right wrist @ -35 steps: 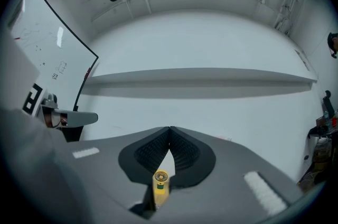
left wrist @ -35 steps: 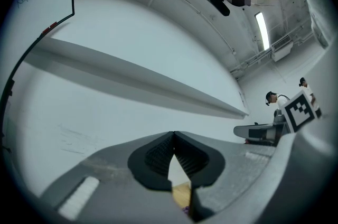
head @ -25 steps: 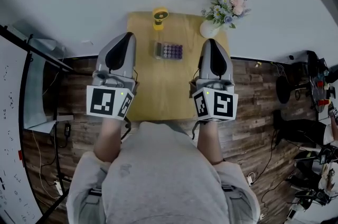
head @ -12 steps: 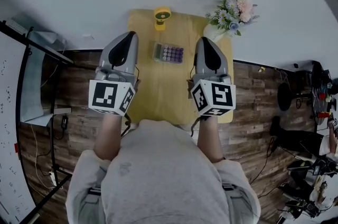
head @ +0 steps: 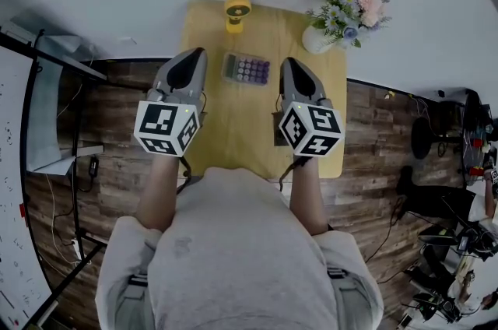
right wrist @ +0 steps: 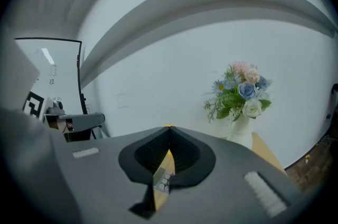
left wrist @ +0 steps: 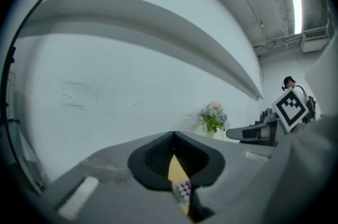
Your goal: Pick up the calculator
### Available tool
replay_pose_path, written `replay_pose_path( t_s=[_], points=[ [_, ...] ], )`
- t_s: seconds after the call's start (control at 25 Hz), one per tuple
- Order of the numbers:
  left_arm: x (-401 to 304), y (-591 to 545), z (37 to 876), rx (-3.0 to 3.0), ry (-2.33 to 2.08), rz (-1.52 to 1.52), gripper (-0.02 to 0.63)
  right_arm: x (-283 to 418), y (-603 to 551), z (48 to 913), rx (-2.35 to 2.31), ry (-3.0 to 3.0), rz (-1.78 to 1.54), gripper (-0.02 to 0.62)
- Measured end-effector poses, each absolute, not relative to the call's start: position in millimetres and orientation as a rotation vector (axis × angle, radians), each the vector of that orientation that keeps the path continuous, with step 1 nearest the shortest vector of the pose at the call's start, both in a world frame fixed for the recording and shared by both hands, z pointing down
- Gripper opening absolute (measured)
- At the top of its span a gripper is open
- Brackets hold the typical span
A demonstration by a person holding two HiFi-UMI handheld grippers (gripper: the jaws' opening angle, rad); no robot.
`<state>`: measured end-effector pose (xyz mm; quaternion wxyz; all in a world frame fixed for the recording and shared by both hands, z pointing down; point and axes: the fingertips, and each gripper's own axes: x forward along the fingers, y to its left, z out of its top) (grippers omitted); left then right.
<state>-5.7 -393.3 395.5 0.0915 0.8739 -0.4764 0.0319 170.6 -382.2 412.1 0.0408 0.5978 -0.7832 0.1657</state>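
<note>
The calculator [head: 247, 69] lies flat on the wooden table [head: 233, 126], towards its far edge, with purple keys facing up. The left tool [head: 199, 51] and the right tool [head: 285, 61] hover on either side of it, near but not touching. Both tools have their jaws closed together and hold nothing. A small yellow object [head: 236, 12] stands at the far edge. A vase of flowers [head: 348, 13] stands at the far right corner.

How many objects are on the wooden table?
3: yellow object at the far edge, calculator mid-table, vase of flowers at the far right corner. The left gripper and right gripper cover some tabletop, so more may be hidden.
</note>
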Motion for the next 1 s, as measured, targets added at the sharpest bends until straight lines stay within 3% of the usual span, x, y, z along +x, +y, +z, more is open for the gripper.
replay_pose_path(
  t_s=[0.6, 1.0],
  points=[
    [22.6, -400.5, 527.3, 2.307, -1.149, 0.401, 0.006, 186.1, -386.0, 538.4, 1.682, -2.177, 1.003, 0.019],
    [37.9, -409.6, 575.9, 2.216, -1.05, 0.502, 0.144, 187.6, -394.4, 585.8, 1.619, -2.096, 1.182, 0.118]
  ],
)
